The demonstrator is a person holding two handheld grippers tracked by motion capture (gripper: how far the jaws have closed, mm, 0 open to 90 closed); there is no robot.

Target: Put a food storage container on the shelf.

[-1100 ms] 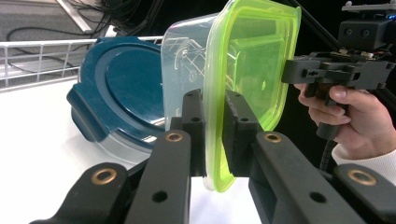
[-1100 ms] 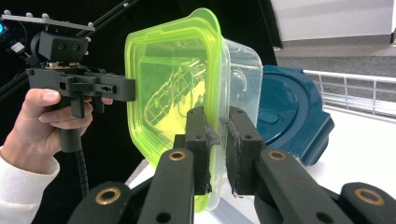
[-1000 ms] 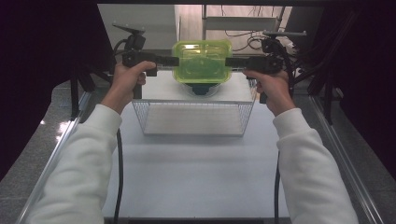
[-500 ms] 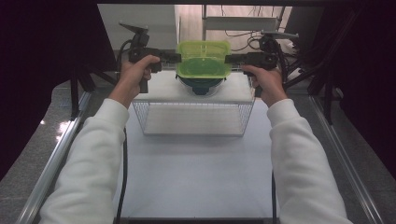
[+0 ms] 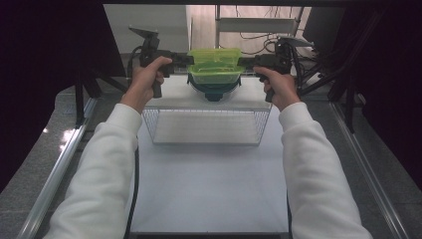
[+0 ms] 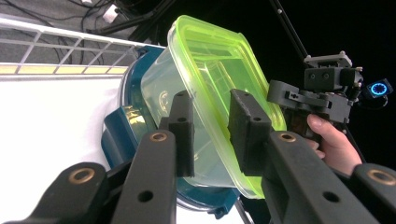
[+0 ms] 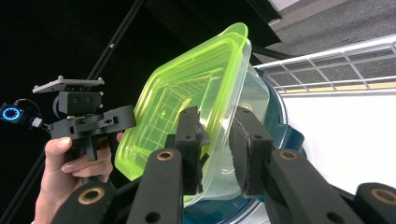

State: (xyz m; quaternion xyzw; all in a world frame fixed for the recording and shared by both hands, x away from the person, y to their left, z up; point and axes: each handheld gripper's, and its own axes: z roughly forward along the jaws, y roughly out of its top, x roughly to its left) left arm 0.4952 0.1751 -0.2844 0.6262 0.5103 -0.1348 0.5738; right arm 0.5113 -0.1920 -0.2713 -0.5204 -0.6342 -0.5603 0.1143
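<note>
Container [image 5: 215,66] of thin green plastic, held aloft beyond the wire basket [image 5: 206,127]; left gripper [image 6: 210,126] and right gripper [image 7: 217,135] each pinch an opposite rim between their fingers. Likely light, flexible, slippery; rims give firmest hold.

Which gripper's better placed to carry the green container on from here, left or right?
Neither alone, judging by the grips. The left gripper and right gripper each clamp an opposite rim of the green container, level, above the blue bowl. The hold looks symmetric, so a two-handed carry seems safest.
</note>
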